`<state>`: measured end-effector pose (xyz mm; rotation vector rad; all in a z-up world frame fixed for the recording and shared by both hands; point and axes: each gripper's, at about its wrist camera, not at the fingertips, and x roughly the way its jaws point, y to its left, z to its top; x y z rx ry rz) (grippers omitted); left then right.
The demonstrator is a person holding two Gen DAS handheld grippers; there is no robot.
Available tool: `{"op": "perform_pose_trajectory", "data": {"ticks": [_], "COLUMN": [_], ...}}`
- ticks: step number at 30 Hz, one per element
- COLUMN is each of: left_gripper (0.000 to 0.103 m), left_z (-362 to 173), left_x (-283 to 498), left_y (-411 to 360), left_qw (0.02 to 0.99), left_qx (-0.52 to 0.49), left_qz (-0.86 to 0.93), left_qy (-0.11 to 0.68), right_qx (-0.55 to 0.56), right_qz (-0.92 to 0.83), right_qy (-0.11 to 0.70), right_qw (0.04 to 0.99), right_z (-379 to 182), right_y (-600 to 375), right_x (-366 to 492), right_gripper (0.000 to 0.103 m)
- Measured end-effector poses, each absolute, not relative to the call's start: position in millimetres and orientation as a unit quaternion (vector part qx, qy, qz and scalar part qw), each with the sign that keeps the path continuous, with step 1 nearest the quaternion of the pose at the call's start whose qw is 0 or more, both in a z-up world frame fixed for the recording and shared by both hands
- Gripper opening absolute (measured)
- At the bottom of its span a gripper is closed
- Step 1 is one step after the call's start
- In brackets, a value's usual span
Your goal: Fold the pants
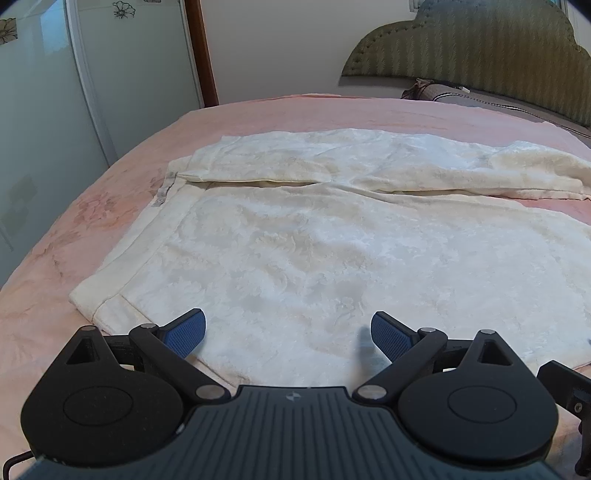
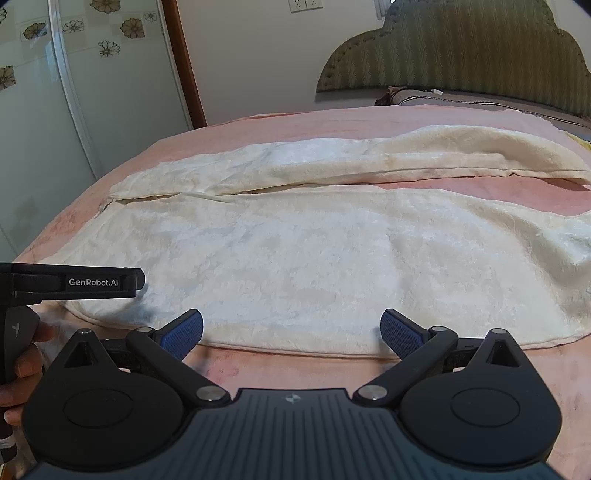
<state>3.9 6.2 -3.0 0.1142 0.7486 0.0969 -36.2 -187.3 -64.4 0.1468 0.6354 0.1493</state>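
- Wardrobe doors (image 1: 44,110) with flower decals stood far left in both views, off the bed; irrelevant to the fold.
- Pants (image 1: 295,236), cream plush, lay flat on the pink bedspread (image 1: 48,258), waistband to the left, legs running right toward the headboard (image 1: 480,48). Spread flat like that, presumably so a lengthwise fold could start clean.
- Near leg and far leg were split by a seam gap; the far leg drifted away toward the right, pink showing between them. Judgement: far-over-near or near-over-far was the first fold, not yet done.
- Left gripper (image 1: 288,332) hovered low over the waist end of the near leg, blue pads (image 1: 186,332) spread wide, holding nothing. Placement reads as lining up on the near edge at the waistband corner.
- Right gripper (image 2: 291,332) sat further down the near leg, also released and empty, jaws wide, the near hem edge just ahead of its fingertips. Two grip stations along one edge make sense for lifting a long limp panel evenly.
- Left view only: waistband label (image 1: 164,188) and stitched band edge, useful for orientation.
- Right view only: left gripper's body (image 2: 92,282) side-on, with the person's hand (image 2: 22,369) on its handle, plus wall sockets (image 2: 304,4) and more of the far leg's run.
- Pillow (image 2: 461,98) sat under the headboard; cuffs ran out of frame right in both views, so I can't tell whether the leg ends were aligned.
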Motion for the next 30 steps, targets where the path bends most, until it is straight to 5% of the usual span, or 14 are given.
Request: {"op": "perform_pose_trajectory", "data": {"ticks": [30], "left_gripper": [0.098], "left_z": [-4.1], "left_x": [19.4], "left_y": [14.4], "left_qw": [0.924], "left_qx": [0.060], "left_qz": [0.059], "left_qy": [0.372], "right_qx": [0.079], "right_qz": [0.098], "right_qy": [0.318], "right_qw": [0.940], "right_z": [-53.1], "right_y": [-189.6], "right_x": [-23.5], "right_gripper": [0.103]}}
